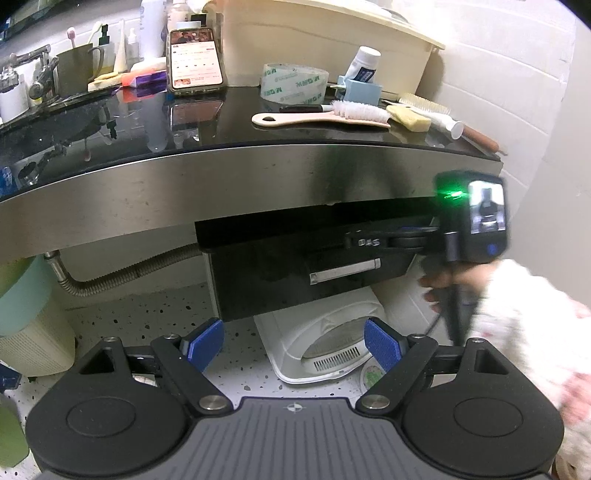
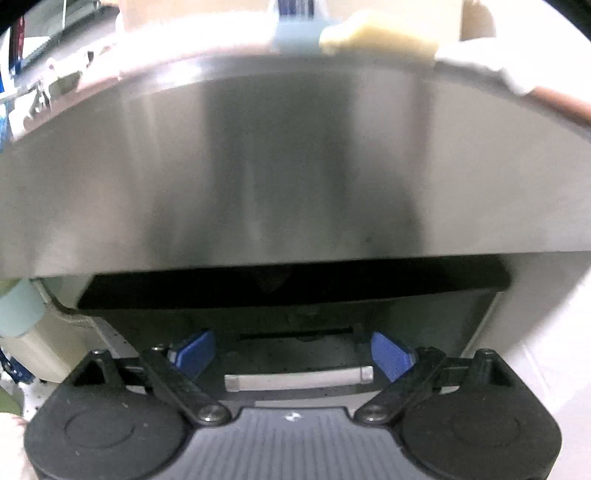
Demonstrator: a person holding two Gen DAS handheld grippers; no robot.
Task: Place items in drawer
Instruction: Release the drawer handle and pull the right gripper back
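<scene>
left view sharp, even indoor light | glossy countertop (image 1: 207,122) mirrors stuff | right view motion-blurred, blown-out top | heavy fisheye bending at edges

I see my right gripper (image 2: 293,354) w/ blue pads (image 2: 391,354) spread wide, nothing between them. Just ahead is the black drawer (image 2: 295,325) front w/ its silver handle (image 2: 299,380) lying horizontal between the fingers, not gripped. Above sits the brushed steel counter edge (image 2: 288,166). On top, blurred: a yellow sponge (image 2: 376,35) beside a light blue holder (image 2: 295,37).
</scene>
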